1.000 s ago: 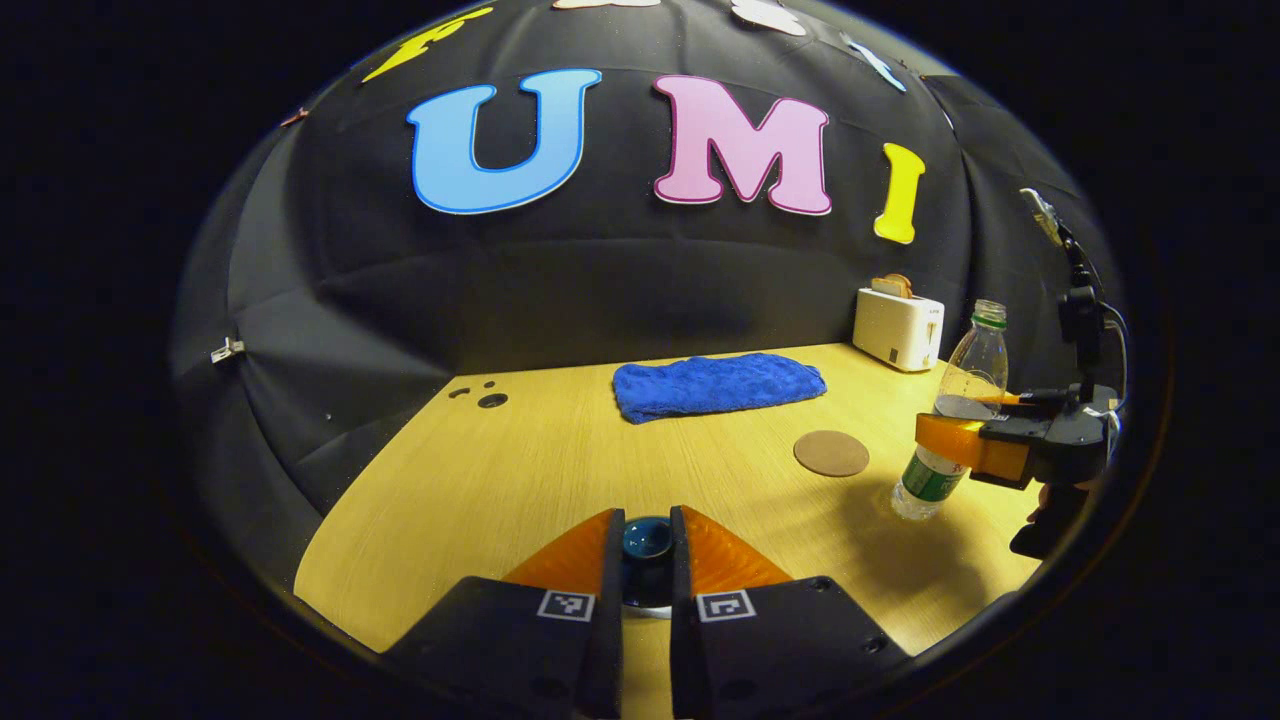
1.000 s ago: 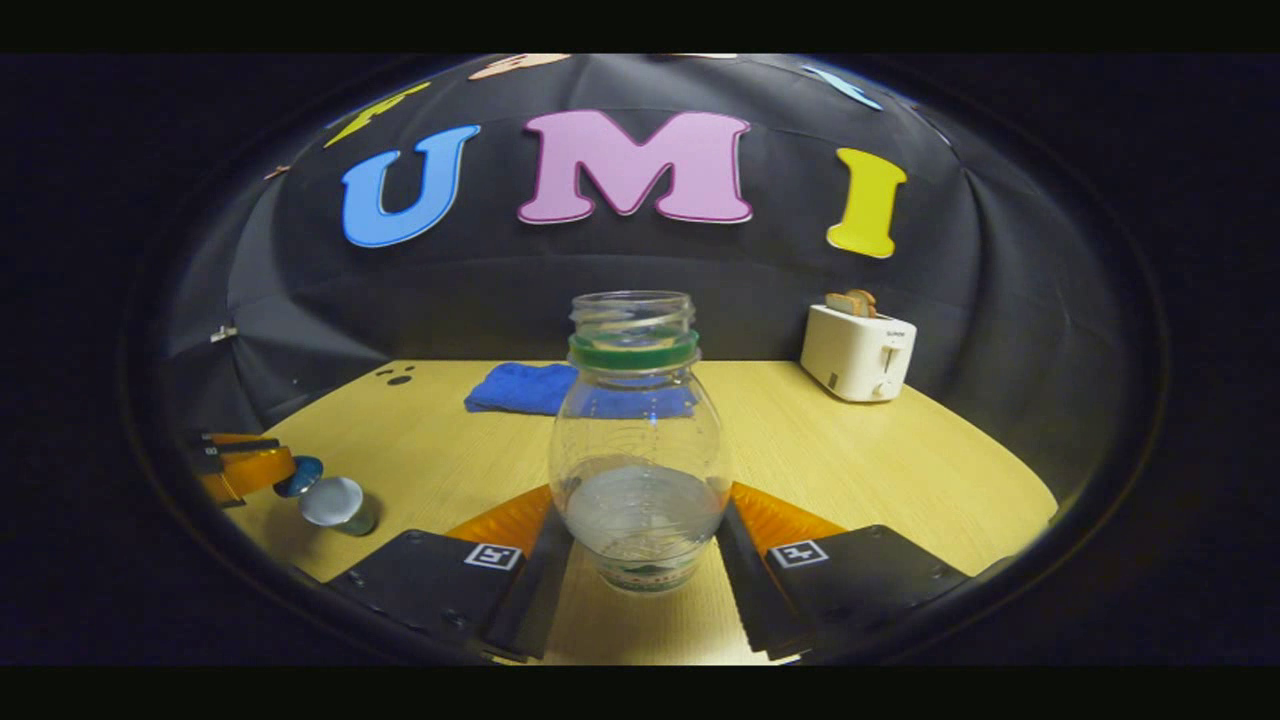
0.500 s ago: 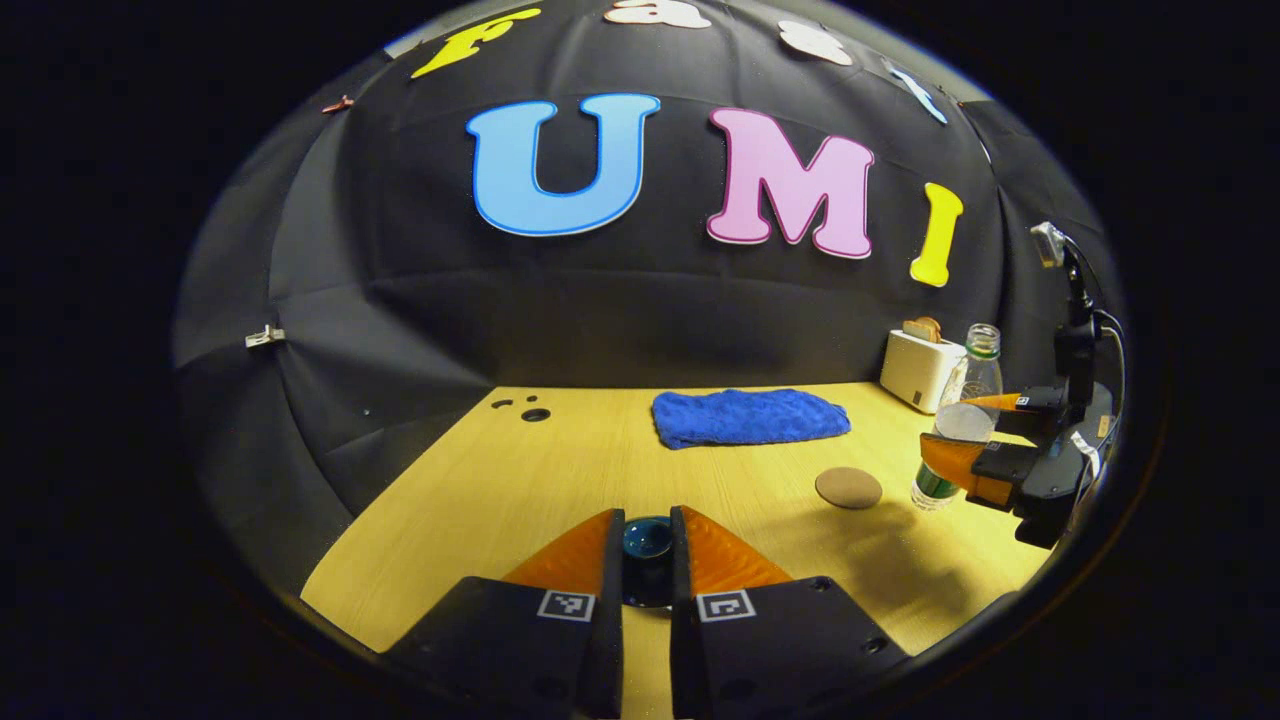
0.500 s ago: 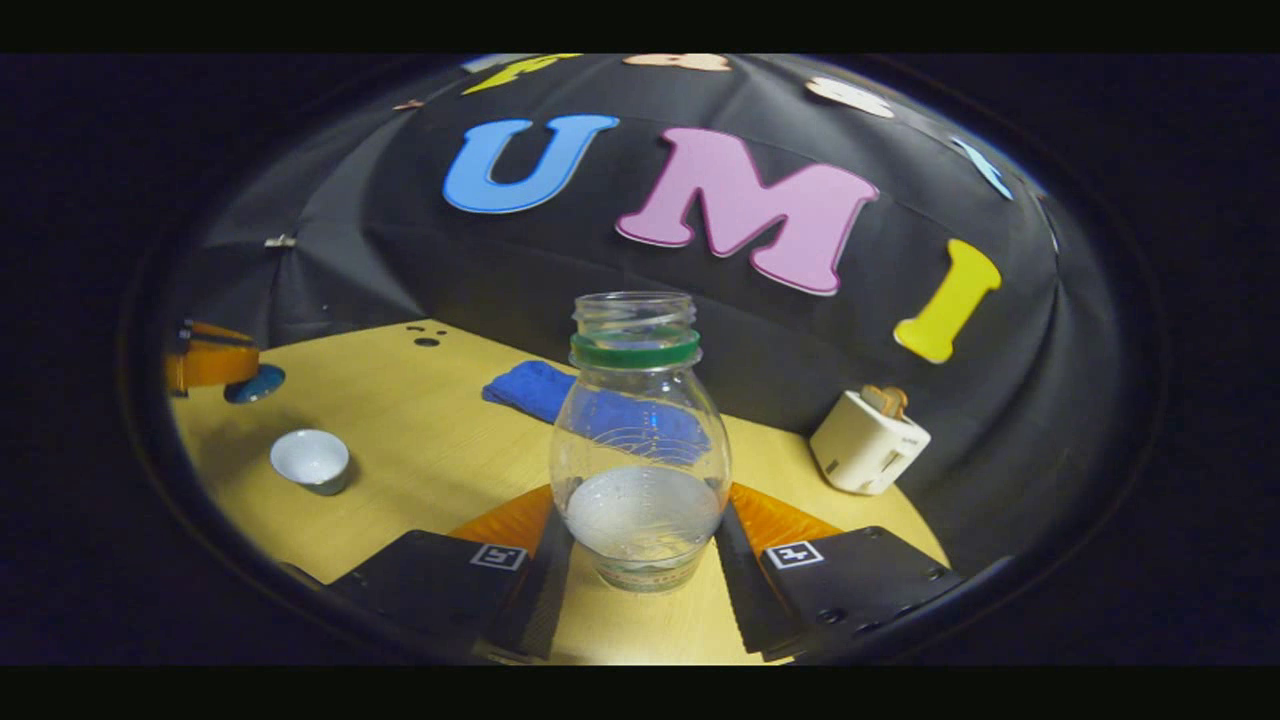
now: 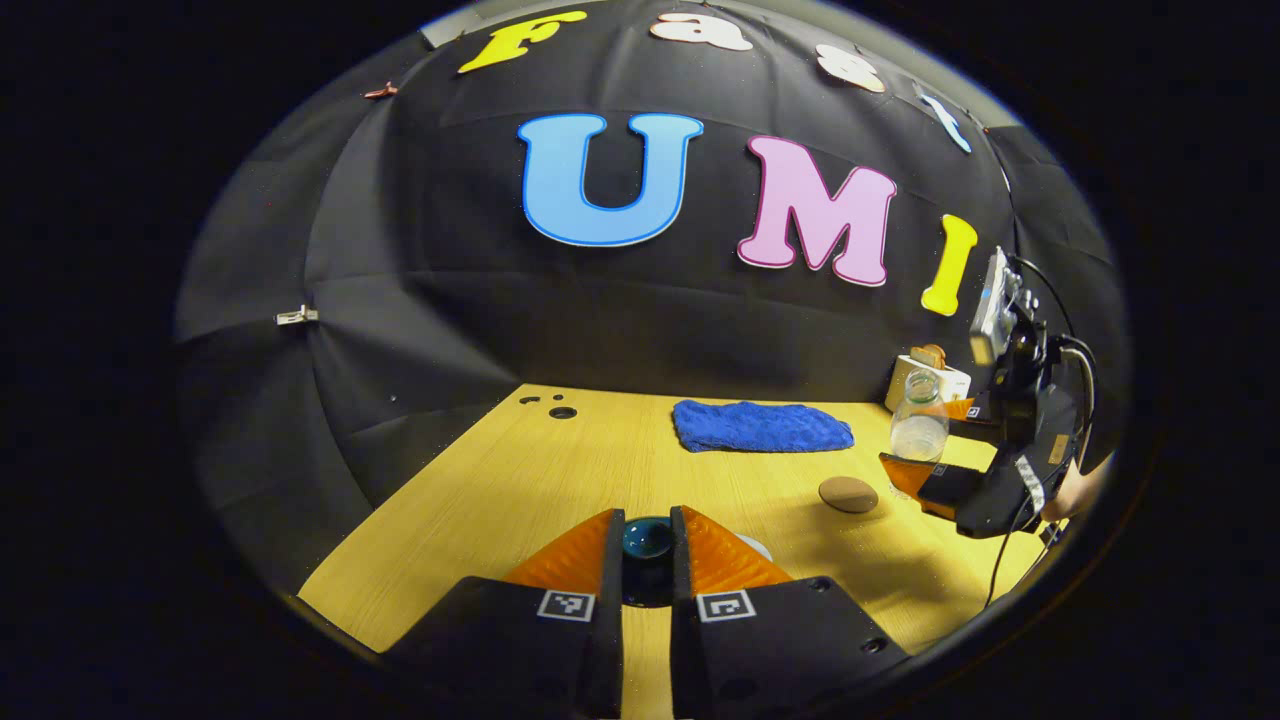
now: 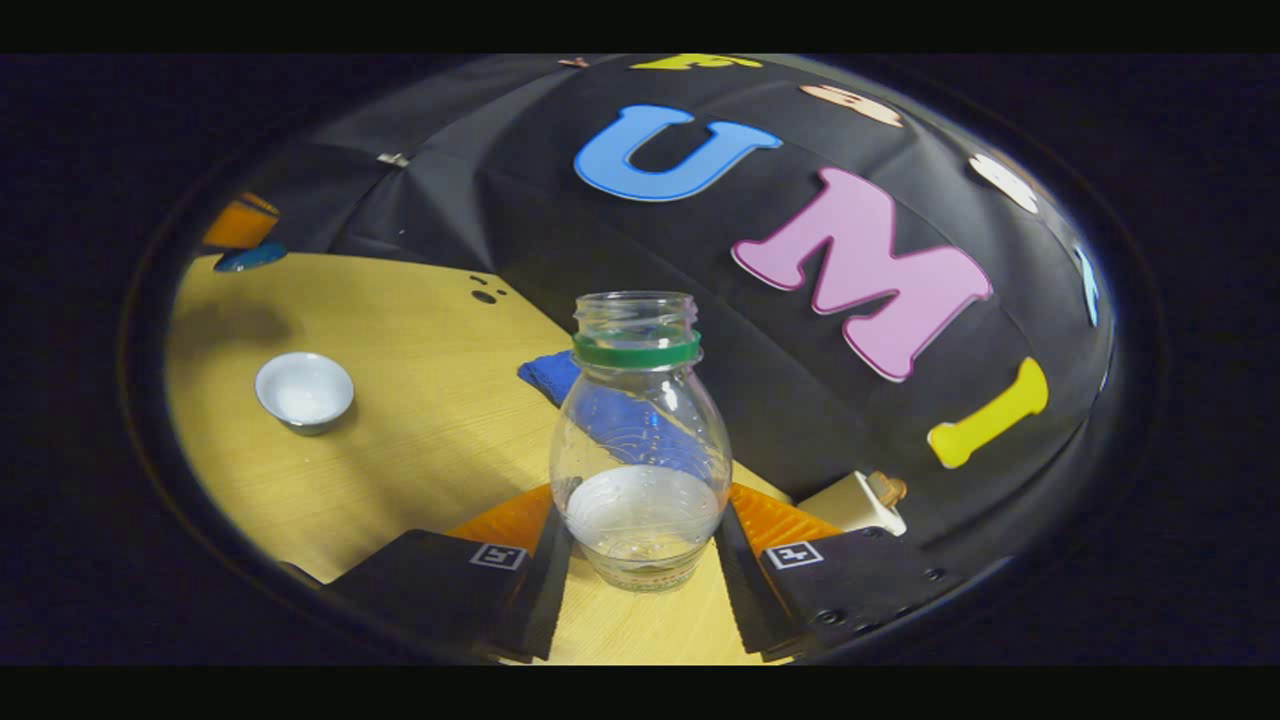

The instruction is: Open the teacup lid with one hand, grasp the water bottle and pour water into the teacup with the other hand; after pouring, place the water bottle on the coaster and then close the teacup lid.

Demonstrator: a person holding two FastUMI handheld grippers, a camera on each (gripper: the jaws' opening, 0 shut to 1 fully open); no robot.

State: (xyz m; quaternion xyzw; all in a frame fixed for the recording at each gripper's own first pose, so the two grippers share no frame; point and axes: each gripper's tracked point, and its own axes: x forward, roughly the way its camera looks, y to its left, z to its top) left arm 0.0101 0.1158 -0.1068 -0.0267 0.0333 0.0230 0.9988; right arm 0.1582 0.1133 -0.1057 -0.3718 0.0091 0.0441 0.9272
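Note:
My left gripper is shut on the knob of the dark blue teacup lid and holds it above the table; a white sliver of the teacup peeks out beside its fingers. In the right gripper view the open white teacup stands on the table at the left, with the lid held high beyond it. My right gripper is shut on the uncapped clear water bottle, which has a green neck ring and water in its lower part. It hangs off the table, just right of the round brown coaster.
A folded blue towel lies at the back of the wooden table. A white toaster with bread in it stands in the back right corner. Small dark holes mark the table's back left.
The right gripper has lifted the bottle off the table, moved it back past the coaster and rolled it towards the teacup. The left gripper has risen a little with the lid.

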